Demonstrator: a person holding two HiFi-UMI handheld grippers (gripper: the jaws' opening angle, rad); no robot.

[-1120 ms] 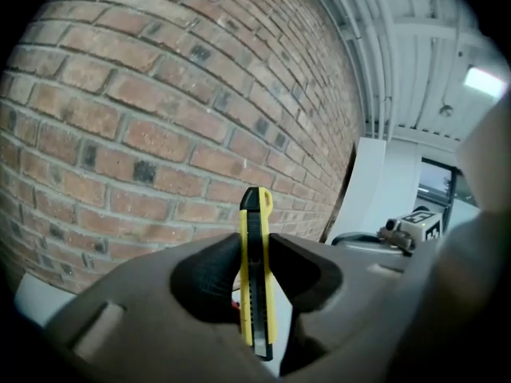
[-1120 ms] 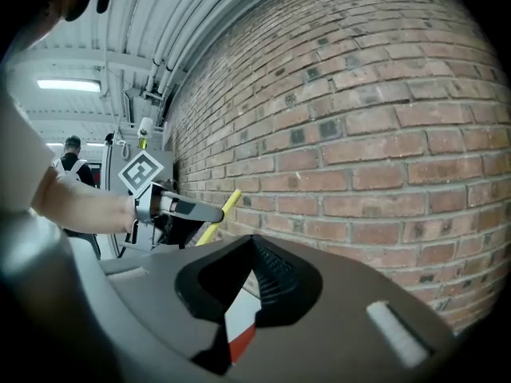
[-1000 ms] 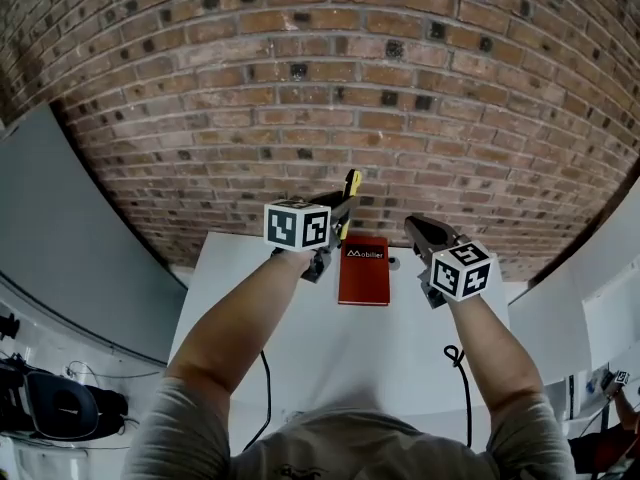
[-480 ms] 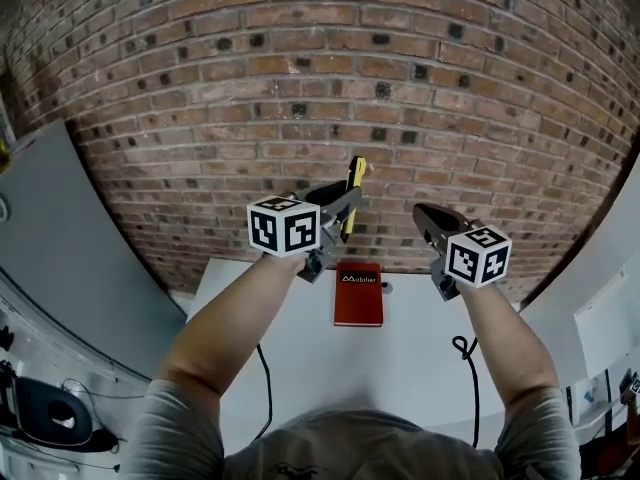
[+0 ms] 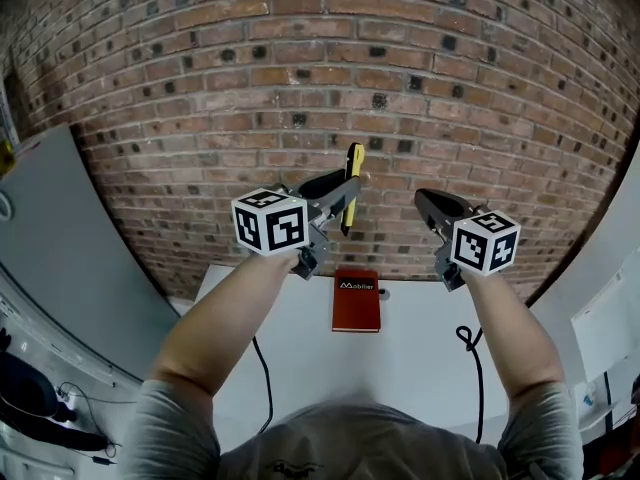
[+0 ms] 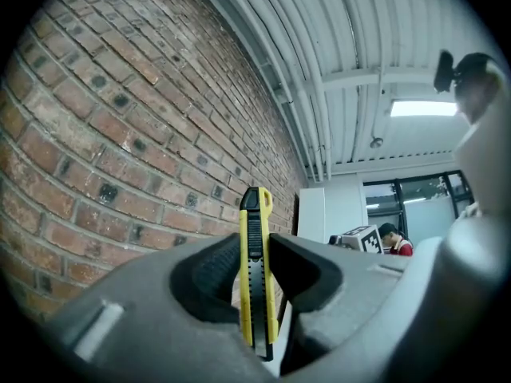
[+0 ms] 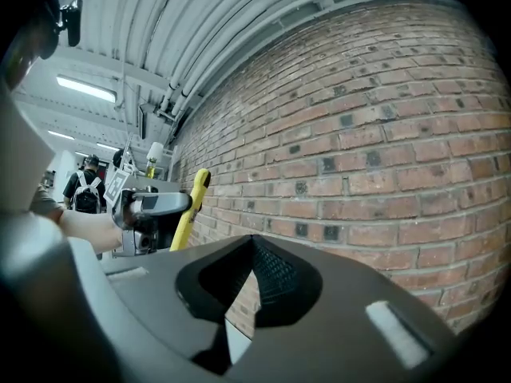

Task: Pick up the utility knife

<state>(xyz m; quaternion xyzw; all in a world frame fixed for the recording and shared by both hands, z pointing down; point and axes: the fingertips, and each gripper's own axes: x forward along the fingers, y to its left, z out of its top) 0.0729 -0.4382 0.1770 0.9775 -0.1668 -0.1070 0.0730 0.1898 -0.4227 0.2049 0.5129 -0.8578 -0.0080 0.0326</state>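
Utility knife (image 5: pixel 353 163) stood upright, clamped in the fingers (image 6: pixel 307 274) of the left gripper (image 5: pixel 345 190), well above the bench (image 5: pixel 420 358), at twelve o'clock from the red book (image 5: pixel 357 303); pickup looked done. At three o'clock, the right gripper (image 5: pixel 422 202) was closed, empty.

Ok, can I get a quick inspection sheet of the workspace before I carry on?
Surface: white table below the raised arms.
Job's things: yellow utility knife upright in the jaws of the left gripper, above the table.
Clutter: red book lying on the table.
Grippers: left shut on the knife; right gripper shut, nothing in it.
Cables: two black cables on the table, one by each arm.
Surroundings: brick wall ahead, grey panel at left.
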